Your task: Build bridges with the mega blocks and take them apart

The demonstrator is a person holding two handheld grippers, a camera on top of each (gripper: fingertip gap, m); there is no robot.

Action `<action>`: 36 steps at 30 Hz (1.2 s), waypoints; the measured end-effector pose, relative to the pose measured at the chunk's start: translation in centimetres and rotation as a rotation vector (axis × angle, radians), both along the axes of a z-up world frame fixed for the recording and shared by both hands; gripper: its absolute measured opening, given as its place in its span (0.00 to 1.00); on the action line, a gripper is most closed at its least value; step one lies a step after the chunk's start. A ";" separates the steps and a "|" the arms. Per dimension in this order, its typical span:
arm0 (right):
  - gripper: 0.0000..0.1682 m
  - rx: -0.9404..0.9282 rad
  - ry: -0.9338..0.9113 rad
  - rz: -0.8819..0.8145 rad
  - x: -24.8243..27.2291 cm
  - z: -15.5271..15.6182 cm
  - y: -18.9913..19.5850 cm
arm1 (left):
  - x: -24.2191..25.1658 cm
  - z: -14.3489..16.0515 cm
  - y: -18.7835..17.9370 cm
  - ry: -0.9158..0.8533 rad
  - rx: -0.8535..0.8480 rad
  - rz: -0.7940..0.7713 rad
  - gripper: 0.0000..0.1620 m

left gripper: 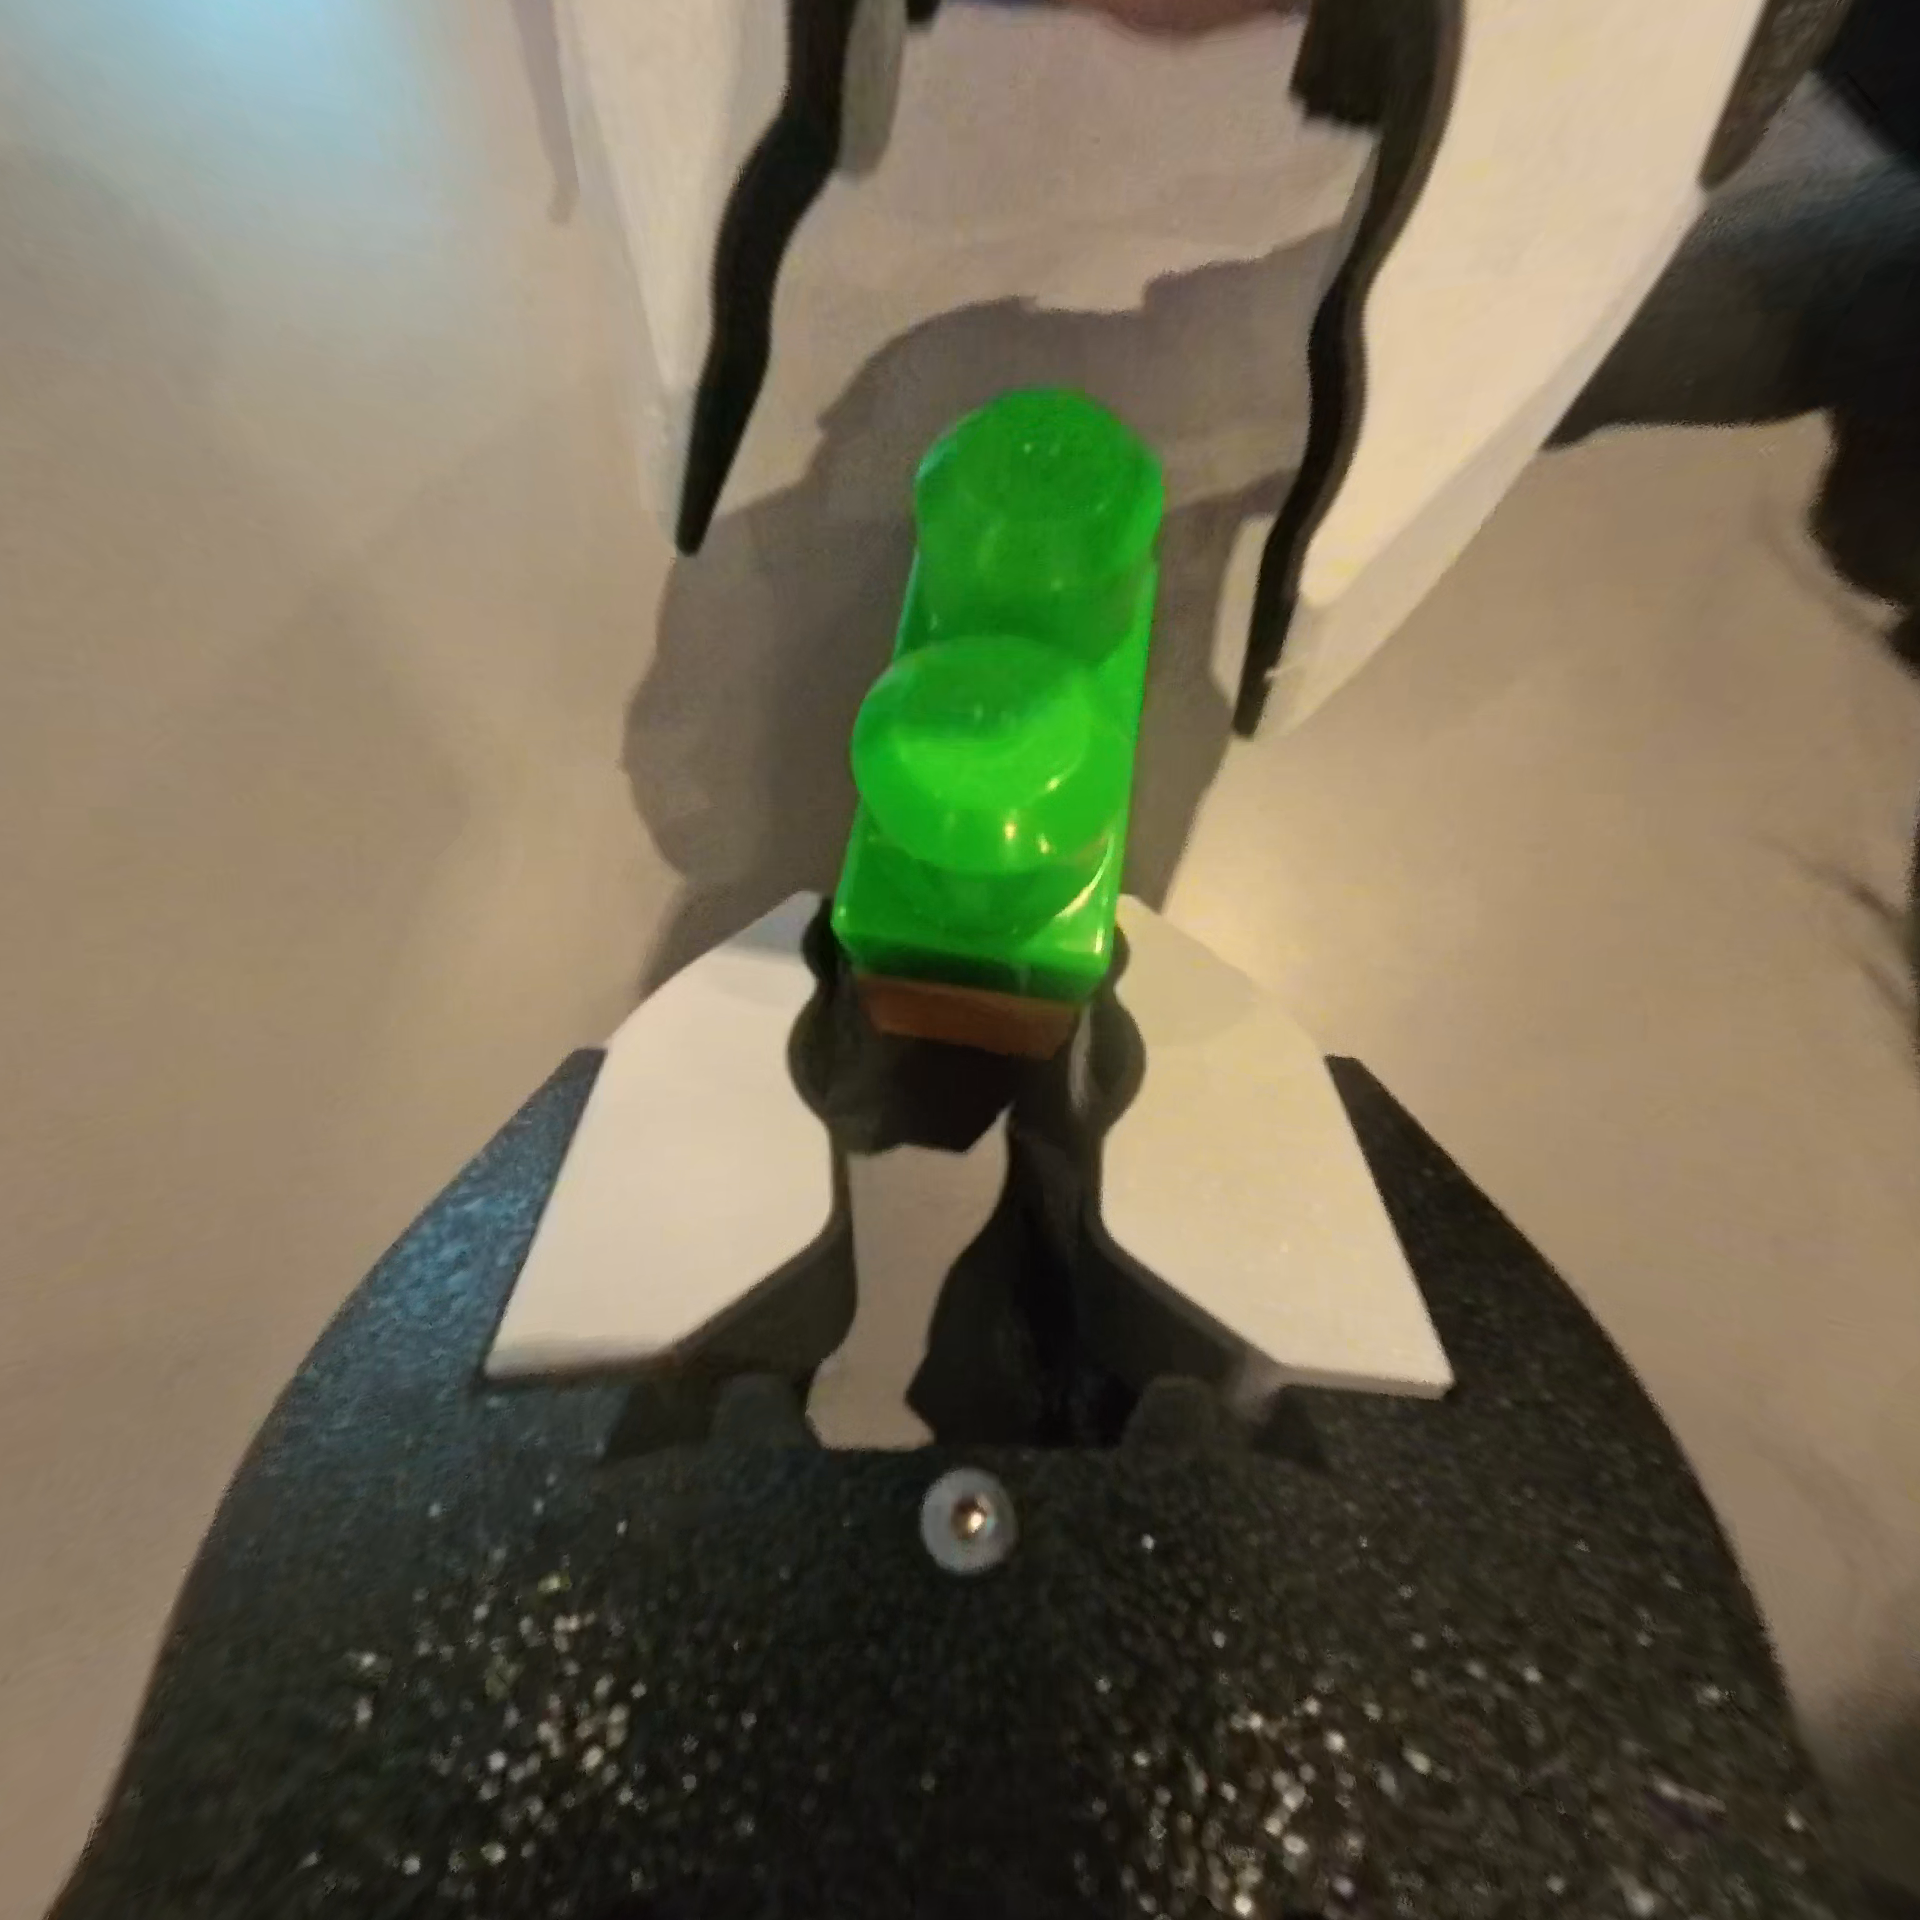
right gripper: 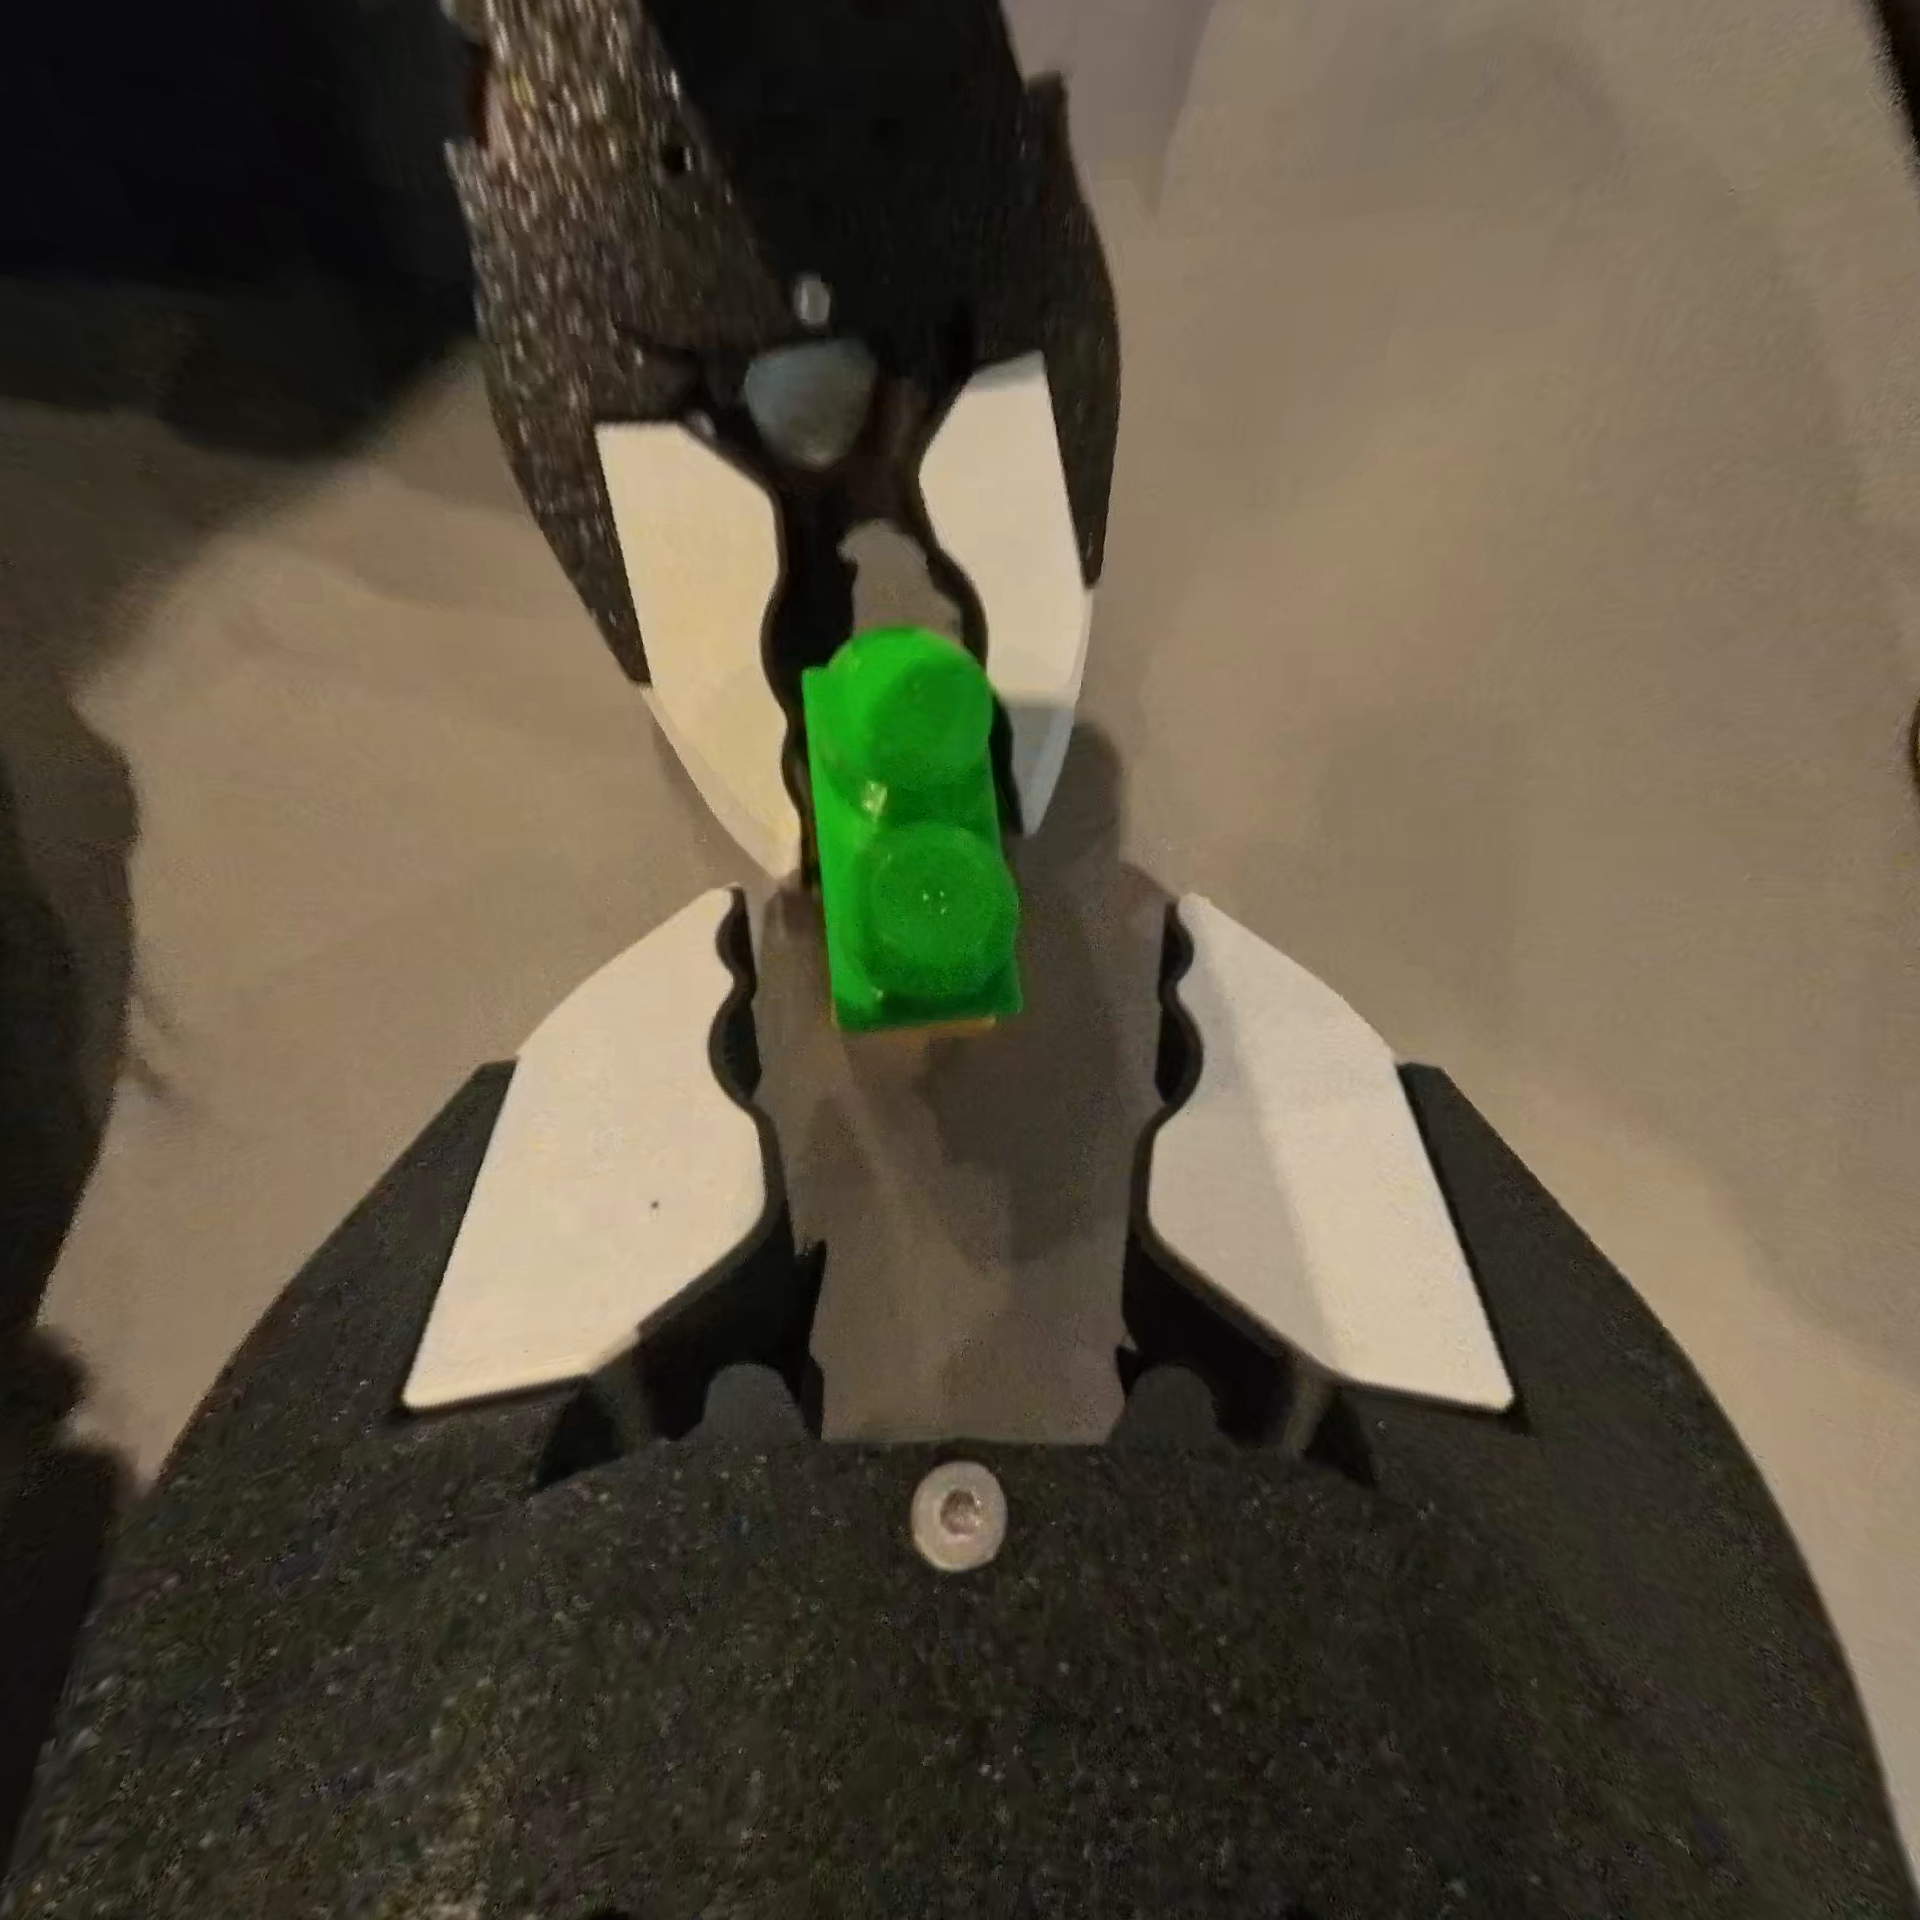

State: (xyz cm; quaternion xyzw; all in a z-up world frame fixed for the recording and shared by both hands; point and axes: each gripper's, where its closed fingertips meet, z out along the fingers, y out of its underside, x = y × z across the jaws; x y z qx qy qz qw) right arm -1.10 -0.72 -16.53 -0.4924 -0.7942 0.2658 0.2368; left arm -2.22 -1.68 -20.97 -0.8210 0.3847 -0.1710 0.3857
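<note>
Much of both views is soft with blur, and the dark corners at the edges cannot be made out. In the left wrist view, the left gripper (left gripper: 971, 966) fills the lower half; its two fingers are drawn in and pinch the near end of one green block (left gripper: 1003, 727), which juts forward from the tips with two round studs on top. A thin brown strip (left gripper: 966, 1023) shows under the block's near edge, right at the fingertips; what it is cannot be told, since the block and the fingers cover the rest. Beyond the block's far end, the right gripper (left gripper: 966, 634) comes in from the top, cut off by the frame; its two fingers are spread wide, one on each side of the block's far stud and clear of it.

In the right wrist view, the same green block (right gripper: 914, 842) lies just ahead of the right gripper (right gripper: 961, 914), whose fingers stand apart with the block between their tips, not touching. The left gripper (right gripper: 904, 831) reaches in from above, its tips on the block's far half, its upper body cut off. Below everything lies a pale tabletop (right gripper: 1507, 623), with grey shadow under the block.

One block, two studs, two grippers.
</note>
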 end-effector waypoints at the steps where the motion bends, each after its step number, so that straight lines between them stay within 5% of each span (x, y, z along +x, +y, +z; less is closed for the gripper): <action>1: 0.44 -0.002 -0.023 0.011 0.3 -0.2 0.0 | -0.2 0.0 -0.1 0.009 0.007 -0.001 0.28; 7: 0.39 -0.177 -0.004 0.018 1.5 -2.3 -0.1 | -0.4 1.7 -0.3 -0.100 0.071 -0.040 0.33; 12: 0.22 -0.230 0.127 0.013 1.1 -2.9 -0.5 | -0.1 1.3 -0.5 -0.061 0.072 -0.074 0.23; 28: 0.21 -0.264 0.155 0.129 1.1 -2.9 -0.4 | 0.0 1.2 -0.4 -0.063 0.061 -0.056 0.22; 32: 0.22 -0.277 0.135 0.107 1.1 -2.9 -0.3 | 0.0 1.2 -0.4 -0.065 0.063 -0.047 0.22; 36: 0.44 -0.321 0.110 0.017 1.2 -0.8 0.1 | -0.3 1.4 -0.5 -0.059 0.078 -0.023 0.26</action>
